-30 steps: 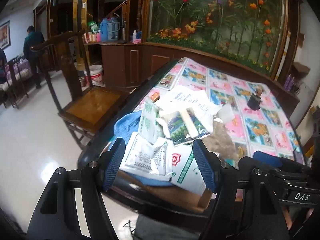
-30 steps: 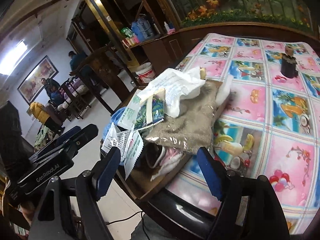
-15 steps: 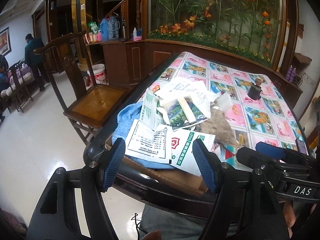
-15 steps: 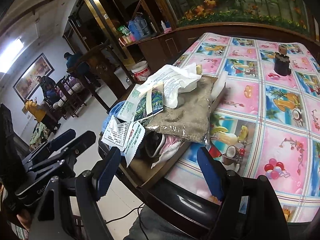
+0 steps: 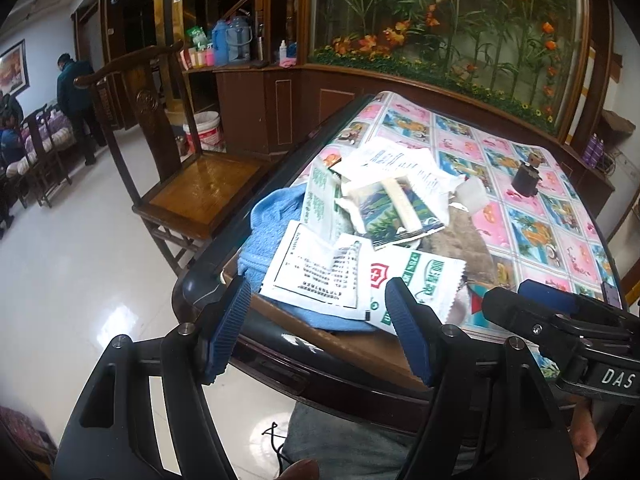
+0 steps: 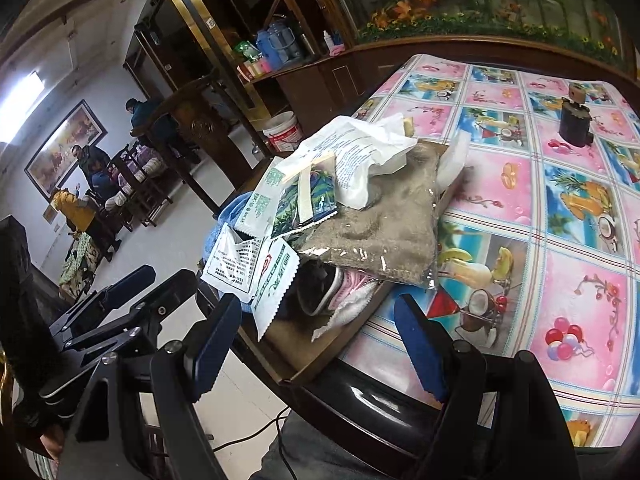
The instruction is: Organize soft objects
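While nothing is gripped yet, the left claw (image 5: 316,320) and the right claw (image 6: 320,340) are held spread and empty just short of the surface (image 6: 560,280), presumably so that the heap can be surveyed before a first pick. The soft objects are piled in a shallow cardboard tray (image 6: 304,360) at the near edge: white sachets (image 5: 320,272) lie uppermost over a blue towel (image 5: 272,224), with a bagged grey cloth (image 6: 384,224) beside them. The topmost sachet is judged the easiest start, since everything beneath is pinned.
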### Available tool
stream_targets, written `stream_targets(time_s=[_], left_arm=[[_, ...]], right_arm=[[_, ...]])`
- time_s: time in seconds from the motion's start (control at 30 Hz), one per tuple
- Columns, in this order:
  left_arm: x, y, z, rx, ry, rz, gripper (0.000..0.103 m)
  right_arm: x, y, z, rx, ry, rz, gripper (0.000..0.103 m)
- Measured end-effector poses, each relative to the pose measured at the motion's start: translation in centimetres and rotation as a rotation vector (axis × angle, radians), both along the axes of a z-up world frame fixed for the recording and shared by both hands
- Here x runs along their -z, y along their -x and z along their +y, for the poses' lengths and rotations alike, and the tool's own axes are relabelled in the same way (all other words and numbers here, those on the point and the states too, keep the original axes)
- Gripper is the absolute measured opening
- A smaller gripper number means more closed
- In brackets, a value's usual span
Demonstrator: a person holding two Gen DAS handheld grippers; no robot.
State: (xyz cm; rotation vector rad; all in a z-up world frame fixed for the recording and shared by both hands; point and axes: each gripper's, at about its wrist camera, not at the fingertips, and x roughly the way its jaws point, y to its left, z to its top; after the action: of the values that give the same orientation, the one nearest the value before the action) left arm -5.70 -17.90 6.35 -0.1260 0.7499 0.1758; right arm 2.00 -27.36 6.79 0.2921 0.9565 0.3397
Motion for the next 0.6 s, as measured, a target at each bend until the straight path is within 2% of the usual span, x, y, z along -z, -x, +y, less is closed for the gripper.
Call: stream_targets(time_s=[0.4, 0.6], left_arm=[[1.4, -1.7, 0.9, -0.010, 0.011, 0.011, 0.070], [1.8, -2.4, 1.5, -0.017, 0.008, 0.011, 0.070]], right_arm=[[1.0, -1.3, 0.7, -0.021, -0.005, 0.026, 0.079], [0.6, -1.5, 0.7, -0.021, -0.010, 0.001, 0.079]])
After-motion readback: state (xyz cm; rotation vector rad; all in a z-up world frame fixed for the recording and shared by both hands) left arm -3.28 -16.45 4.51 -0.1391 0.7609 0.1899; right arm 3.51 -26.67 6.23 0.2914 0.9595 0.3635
